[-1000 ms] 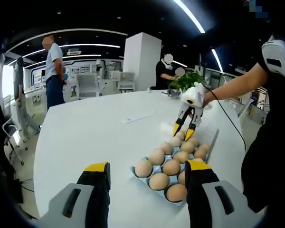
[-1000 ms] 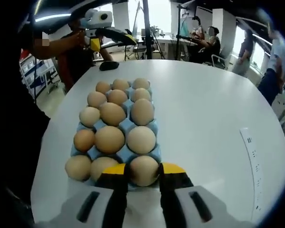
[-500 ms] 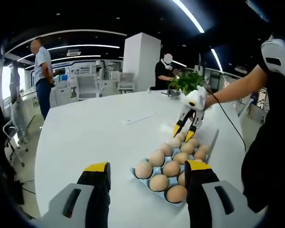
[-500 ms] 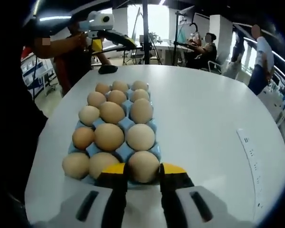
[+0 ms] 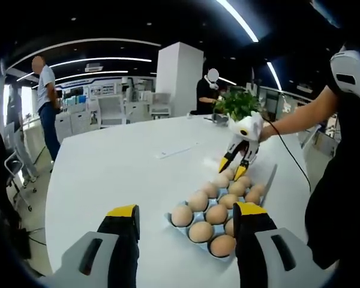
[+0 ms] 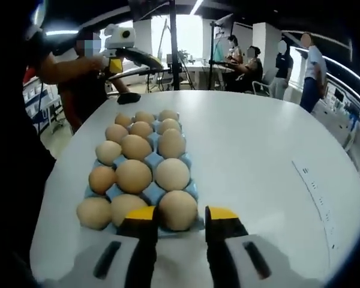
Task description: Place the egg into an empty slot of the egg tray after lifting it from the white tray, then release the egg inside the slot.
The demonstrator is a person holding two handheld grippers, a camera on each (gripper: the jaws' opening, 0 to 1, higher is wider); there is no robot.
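A: Big white table (image 6: 270, 138), blue egg tray (image 6: 151, 193) on it, looks full from here, can't spot an empty slot. No white tray that I can make out.

B: Where's the egg?

A: Nearest-row egg (image 6: 178, 209), right end of that row, seated in its slot. It lies just ahead of my right claw (image 6: 177, 217), centred on the gap between the tips. Long axis looks upright-ish, hard to be sure.

B: Right claw clenched on it?

A: No, released. Jaws spread to either side of the egg, daylight on both sides, so I read it as let go. Next move, I'd judge, is straight back and up, no sideways drift or a tip clips the shell.

B: Left?

A: Left claw (image 5: 186, 217) hangs wide apart, nothing in it, well short of the tray. Right arm's much nearer, so it's the right's job.
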